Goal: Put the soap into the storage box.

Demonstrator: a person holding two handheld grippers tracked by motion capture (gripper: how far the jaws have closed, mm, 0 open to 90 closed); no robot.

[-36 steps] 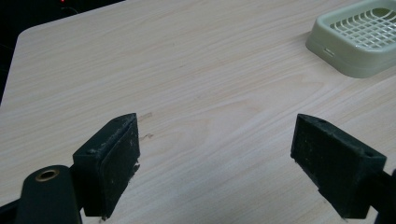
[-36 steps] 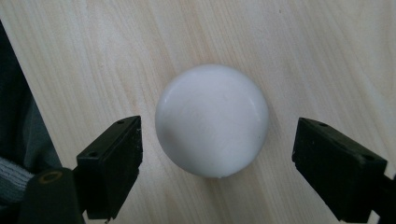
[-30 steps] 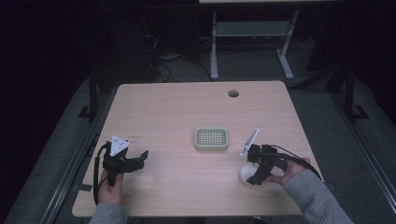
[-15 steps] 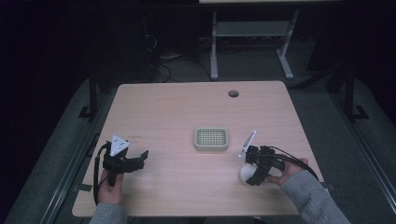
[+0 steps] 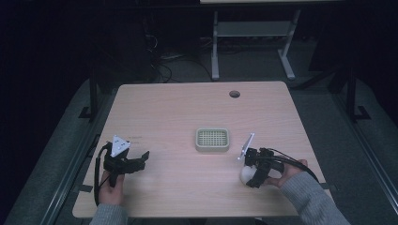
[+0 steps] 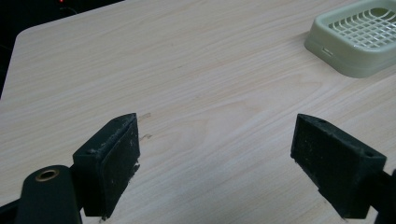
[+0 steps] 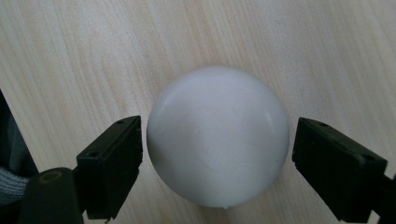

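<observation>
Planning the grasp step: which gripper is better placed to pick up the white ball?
Right. The right gripper is open with its jaws on either side of the white ball, small gaps on both sides. The left gripper is open over bare table, far across from the ball.

Bare table (image 5: pixel 178 108) lies open all round, the green tray (image 5: pixel 212 139) at its middle the one obstacle.

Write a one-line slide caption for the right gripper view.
Right gripper open around a white ball on the wooden table, jaws flanking it with small gaps.
</observation>
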